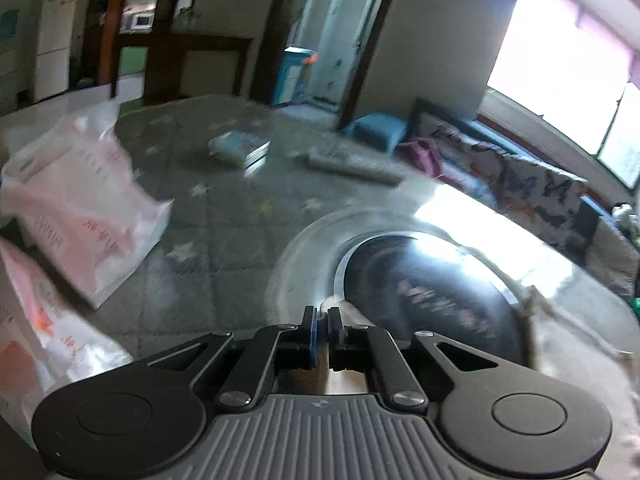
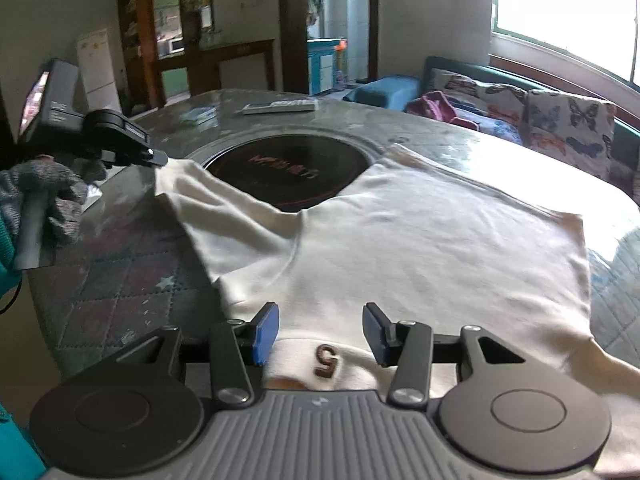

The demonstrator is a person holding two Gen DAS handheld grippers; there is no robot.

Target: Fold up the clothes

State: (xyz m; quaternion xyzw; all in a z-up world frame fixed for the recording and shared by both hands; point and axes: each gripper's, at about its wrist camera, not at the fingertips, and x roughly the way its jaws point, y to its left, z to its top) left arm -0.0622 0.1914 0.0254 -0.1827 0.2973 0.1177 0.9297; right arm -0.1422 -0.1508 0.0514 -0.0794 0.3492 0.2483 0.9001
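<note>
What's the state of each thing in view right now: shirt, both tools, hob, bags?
White shirt: spread flat on the table, one sleeve pulled out to the side, not yet folded.
Left tool: shut on the sleeve tip.
Right tool: open, collar between its pads, not gripped.
Round black hob: set in the table, partly covered by the shirt.
Plastic bags: lying crumpled on the table.

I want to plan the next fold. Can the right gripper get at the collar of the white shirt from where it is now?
Probably yes. The right gripper is open, and the white shirt lies flat with its collar directly between the fingers; nothing covers it.
</note>
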